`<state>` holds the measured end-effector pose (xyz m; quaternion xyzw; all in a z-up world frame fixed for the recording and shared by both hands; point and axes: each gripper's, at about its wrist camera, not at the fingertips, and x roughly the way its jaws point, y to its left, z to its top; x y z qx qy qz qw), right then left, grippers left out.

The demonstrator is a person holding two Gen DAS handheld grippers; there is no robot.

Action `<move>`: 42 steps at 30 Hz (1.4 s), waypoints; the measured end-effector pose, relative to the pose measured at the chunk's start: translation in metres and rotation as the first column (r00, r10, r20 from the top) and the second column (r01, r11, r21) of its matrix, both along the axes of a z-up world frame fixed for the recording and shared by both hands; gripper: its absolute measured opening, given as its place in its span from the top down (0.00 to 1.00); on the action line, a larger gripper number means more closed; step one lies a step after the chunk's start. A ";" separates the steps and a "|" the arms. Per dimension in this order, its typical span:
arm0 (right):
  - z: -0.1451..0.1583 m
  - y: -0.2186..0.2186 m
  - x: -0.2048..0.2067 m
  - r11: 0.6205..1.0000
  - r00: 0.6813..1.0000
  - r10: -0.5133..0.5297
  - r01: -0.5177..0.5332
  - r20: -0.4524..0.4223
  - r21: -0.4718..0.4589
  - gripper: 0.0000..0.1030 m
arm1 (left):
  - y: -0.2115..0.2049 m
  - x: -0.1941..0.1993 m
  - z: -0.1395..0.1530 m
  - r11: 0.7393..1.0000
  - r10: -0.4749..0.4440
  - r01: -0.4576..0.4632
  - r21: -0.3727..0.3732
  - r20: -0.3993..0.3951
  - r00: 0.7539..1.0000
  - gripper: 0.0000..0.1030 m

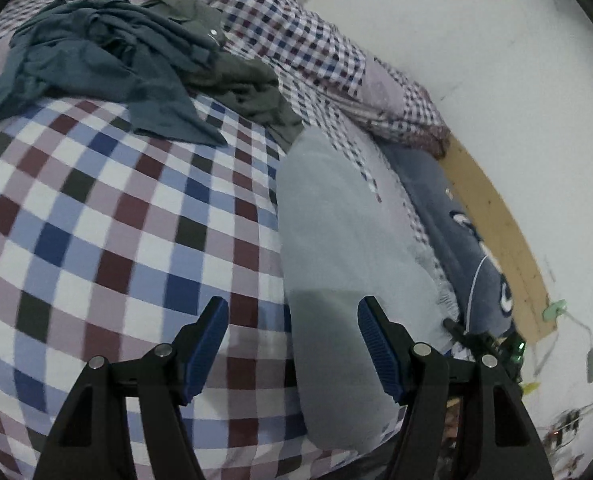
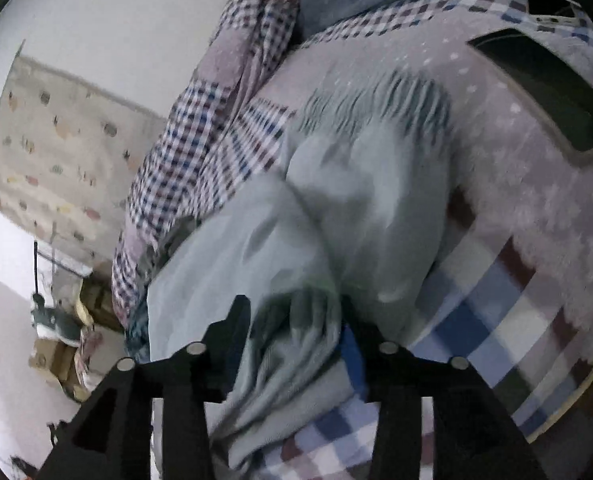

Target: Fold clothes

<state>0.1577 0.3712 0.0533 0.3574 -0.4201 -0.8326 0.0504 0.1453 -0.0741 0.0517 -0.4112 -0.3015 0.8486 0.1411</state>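
Mid-fold on pale grey fringed cloth point(image 1: 348, 240) lying long on checked bedspread point(image 1: 116, 220): right gripper point(image 2: 292, 320) pinching bunched end, left gripper point(image 1: 292, 320) spread, empty over near end; next likely carrying pinched end across, edges matched.

3 garments point(image 1: 96, 56), 2 tools point(image 1: 292, 344), 1 bed point(image 1: 116, 220).

A checked bedsheet point(image 1: 96, 216) spreads ahead of the left gripper; a patterned wall hanging point(image 2: 56, 148) hangs left of the right gripper.
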 end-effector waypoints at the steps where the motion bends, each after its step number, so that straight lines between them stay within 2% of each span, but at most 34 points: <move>1: 0.000 0.003 -0.005 1.000 1.000 0.002 -0.002 -0.002 -0.001 0.52 | 0.004 0.000 0.001 1.000 -0.003 0.003 -0.008 -0.002 1.000 0.31; 4: -0.004 0.003 -0.021 0.998 0.998 0.060 -0.060 0.011 0.010 0.52 | 0.016 -0.002 0.004 0.999 -0.007 0.006 -0.051 -0.022 1.000 0.31; 10: -0.010 0.006 -0.021 0.995 0.995 0.100 -0.100 0.016 -0.003 0.53 | 0.035 0.000 0.013 0.995 -0.014 0.005 -0.097 -0.092 0.996 0.30; 12: -0.008 0.005 -0.016 0.994 0.993 0.113 -0.113 0.018 -0.003 0.56 | 0.039 0.000 0.014 0.994 -0.013 0.001 -0.110 -0.108 0.994 0.29; 14: -0.004 0.000 -0.016 0.991 0.991 0.131 -0.131 0.015 0.031 0.69 | 0.035 -0.001 0.014 0.995 0.001 -0.011 -0.098 -0.105 0.994 0.29; 17: 0.006 -0.008 -0.017 0.984 0.989 0.151 -0.151 0.002 0.095 0.83 | 0.028 -0.003 0.012 0.997 0.023 -0.031 -0.077 -0.100 0.995 0.29; 22: 0.035 -0.023 -0.013 0.976 0.989 0.140 -0.131 -0.042 0.176 0.87 | -0.010 0.009 0.019 0.993 0.115 -0.114 0.019 -0.117 0.986 0.29; 25: 0.071 -0.052 -0.017 0.954 0.980 0.171 -0.140 -0.098 0.264 0.88 | -0.047 0.023 0.021 0.974 0.218 -0.206 0.097 -0.126 0.968 0.29; 27: 0.098 -0.084 -0.021 0.932 0.962 0.232 -0.179 -0.141 0.316 0.89 | -0.077 0.034 0.016 0.949 0.293 -0.277 0.148 -0.103 0.950 0.29; 31: 0.152 -0.190 -0.029 0.856 0.882 0.417 -0.301 -0.218 0.420 0.90 | -0.133 0.062 0.003 0.882 0.407 -0.376 0.283 -0.054 0.912 0.29; 33: 0.179 -0.243 -0.032 0.807 0.827 0.506 -0.352 -0.247 0.473 0.90 | -0.161 0.081 -0.001 0.841 0.472 -0.434 0.324 -0.047 0.880 0.29; 35: 0.201 -0.298 -0.036 0.750 0.763 0.591 -0.400 -0.261 0.528 0.90 | -0.186 0.103 -0.004 0.799 0.544 -0.498 0.337 -0.053 0.837 0.29; 37: 0.200 -0.373 -0.031 0.660 0.688 0.689 -0.464 -0.230 0.591 0.90 | -0.212 0.127 -0.006 0.749 0.617 -0.564 0.346 -0.056 0.785 0.29; 38: 0.194 -0.404 -0.026 0.617 0.653 0.728 -0.491 -0.209 0.615 0.90 | -0.225 0.142 -0.009 0.713 0.666 -0.617 0.333 -0.048 0.745 0.29; 41: 0.160 -0.490 -0.007 0.480 0.559 0.821 -0.563 -0.118 0.673 0.90 | -0.254 0.170 -0.022 0.614 0.761 -0.729 0.302 0.015 0.648 0.29; 42: 0.144 -0.514 0.000 0.437 0.537 0.840 -0.584 -0.077 0.684 0.90 | -0.258 0.174 -0.026 0.599 0.772 -0.745 0.294 0.037 0.635 0.29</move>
